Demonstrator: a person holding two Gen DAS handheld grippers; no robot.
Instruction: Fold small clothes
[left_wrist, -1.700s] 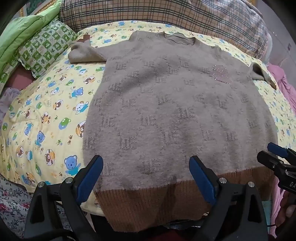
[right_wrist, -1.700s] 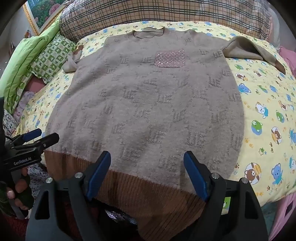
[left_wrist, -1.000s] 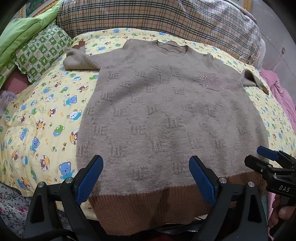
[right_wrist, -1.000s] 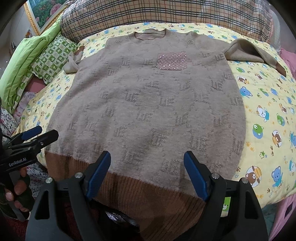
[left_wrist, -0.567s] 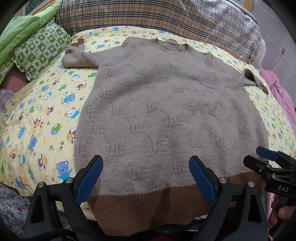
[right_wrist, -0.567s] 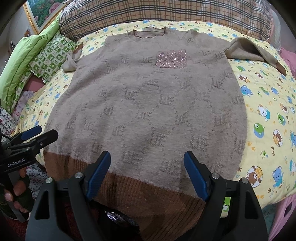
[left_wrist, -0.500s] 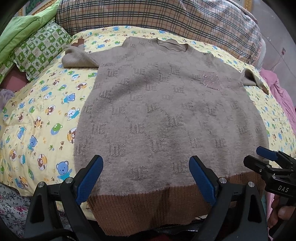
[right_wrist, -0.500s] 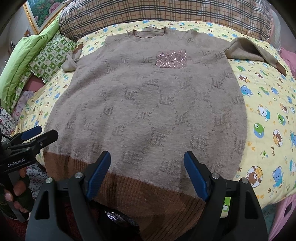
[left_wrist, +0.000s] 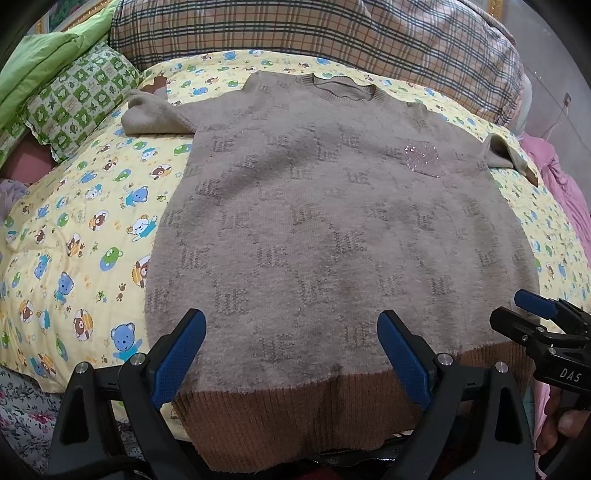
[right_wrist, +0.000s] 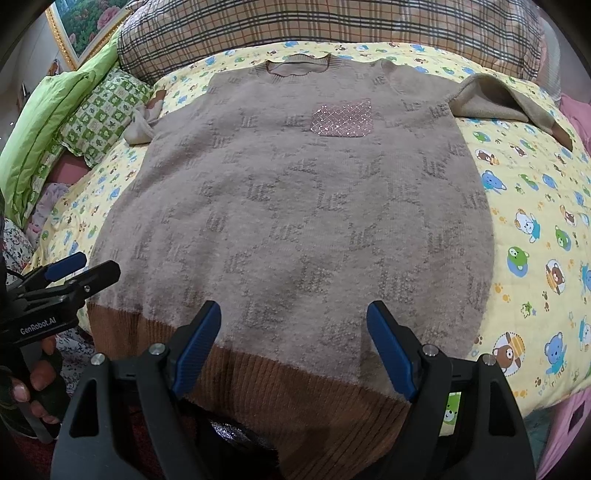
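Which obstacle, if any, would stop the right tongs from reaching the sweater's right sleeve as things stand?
Probably none. The right tongs are open and empty over the brown hem, and the right sleeve lies uncovered on the yellow quilt at the far right. Only flat sweater lies between, though it is a long stretch.

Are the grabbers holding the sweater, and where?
No. Both the left gripper and right gripper are open above the fuzzy taupe knit sweater, holding nothing.

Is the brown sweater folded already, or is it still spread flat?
Spread flat: the sweater lies open on the bed, both sleeves out, hem unfolded.
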